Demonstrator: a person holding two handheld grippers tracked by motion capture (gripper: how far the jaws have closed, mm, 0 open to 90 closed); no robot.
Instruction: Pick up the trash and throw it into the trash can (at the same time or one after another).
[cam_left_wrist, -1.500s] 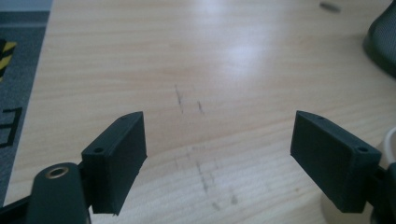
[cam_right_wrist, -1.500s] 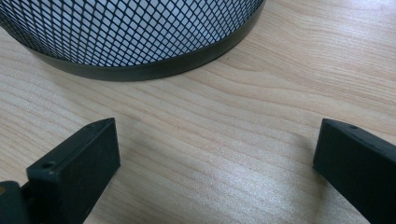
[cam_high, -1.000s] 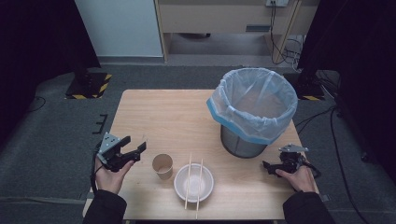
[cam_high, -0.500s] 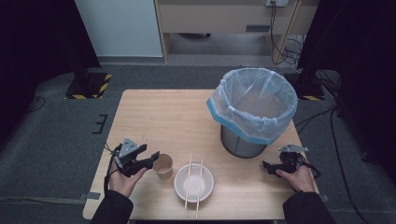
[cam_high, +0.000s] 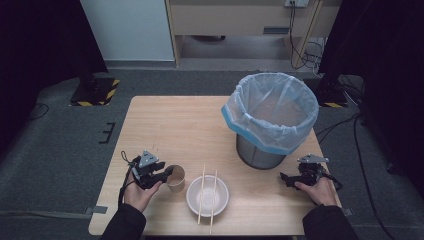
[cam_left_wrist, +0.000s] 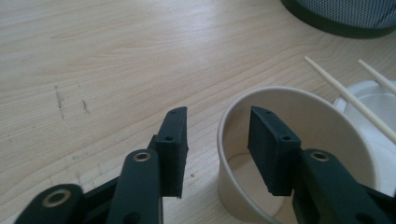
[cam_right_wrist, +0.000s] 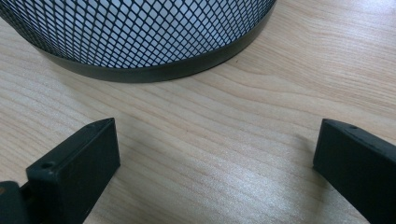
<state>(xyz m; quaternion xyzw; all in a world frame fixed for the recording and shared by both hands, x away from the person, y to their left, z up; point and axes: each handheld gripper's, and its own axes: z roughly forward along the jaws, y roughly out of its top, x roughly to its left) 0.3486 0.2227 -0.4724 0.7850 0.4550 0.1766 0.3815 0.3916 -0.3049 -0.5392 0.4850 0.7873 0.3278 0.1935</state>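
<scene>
the paper cup (cam_high: 176, 178) stands upright, mouth up, near the desk's front edge. left gripper (cam_left_wrist: 217, 140) straddles its wall, jaws just closing, not yet pinching. bowl (cam_high: 207, 196) with chopsticks (cam_high: 209, 200) just beside; bin (cam_high: 270, 120) behind. right gripper (cam_high: 287, 180) spread.

Left tool (cam_left_wrist: 217, 140) jaws just closing, still parted; right tool (cam_right_wrist: 217, 163) wide apart.

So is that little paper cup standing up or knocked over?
Upright. The paper cup stands on its base with its round mouth facing up, and the high view shows it standing beside the white bowl.
</scene>
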